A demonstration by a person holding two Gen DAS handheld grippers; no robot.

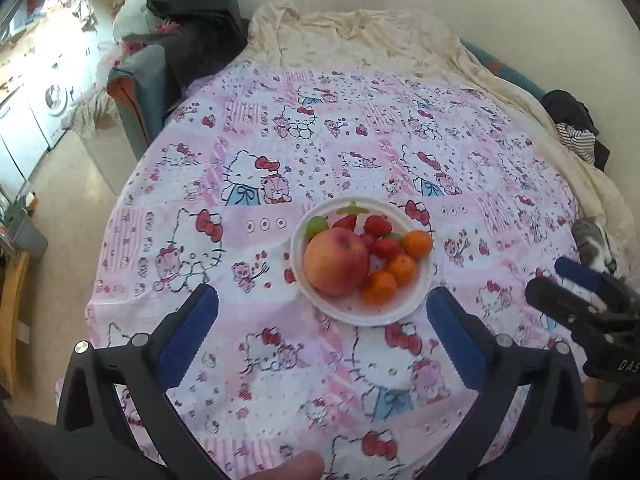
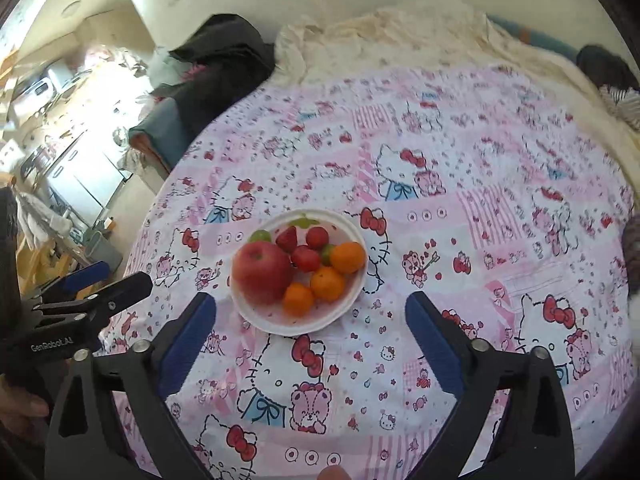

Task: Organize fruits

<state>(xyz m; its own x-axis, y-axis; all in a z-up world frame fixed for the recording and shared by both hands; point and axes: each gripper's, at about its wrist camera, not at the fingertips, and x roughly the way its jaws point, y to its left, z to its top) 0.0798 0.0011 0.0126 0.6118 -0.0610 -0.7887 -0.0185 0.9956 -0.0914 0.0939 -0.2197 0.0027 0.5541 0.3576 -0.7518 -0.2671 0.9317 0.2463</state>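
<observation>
A white plate (image 1: 416,300) (image 2: 344,224) sits mid-table holding a large red apple (image 1: 336,266) (image 2: 262,272), three small oranges (image 1: 380,288) (image 2: 328,283), strawberries (image 1: 377,226) (image 2: 287,239) and green grapes (image 1: 317,227) (image 2: 261,235). My left gripper (image 1: 324,300) is open and empty, just in front of the plate. My right gripper (image 2: 310,308) is open and empty, also just in front of the plate. Each gripper shows in the other's view: the right one at the right edge (image 1: 576,284), the left one at the left edge (image 2: 92,284).
The round table wears a pink Hello Kitty cloth (image 1: 260,184) (image 2: 460,208). A cream blanket (image 1: 360,36) lies behind it, dark clothes (image 1: 200,20) on a chair at back left, a grey cat (image 1: 594,246) at the right edge. A kitchen lies far left.
</observation>
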